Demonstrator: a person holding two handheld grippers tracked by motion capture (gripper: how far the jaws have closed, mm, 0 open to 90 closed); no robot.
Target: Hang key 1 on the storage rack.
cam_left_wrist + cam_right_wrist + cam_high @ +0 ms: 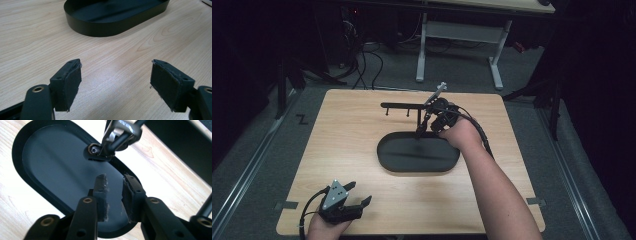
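Black on pale wood: the left gripper (pixel 354 195) rests wide and empty at the worktop's (pixel 342 130) near left, waiting. Centre, the oval tray (pixel 418 152) carries a stand (pixel 409 106); the right gripper (pixel 428 120), narrowly parted and empty, hangs by its post.
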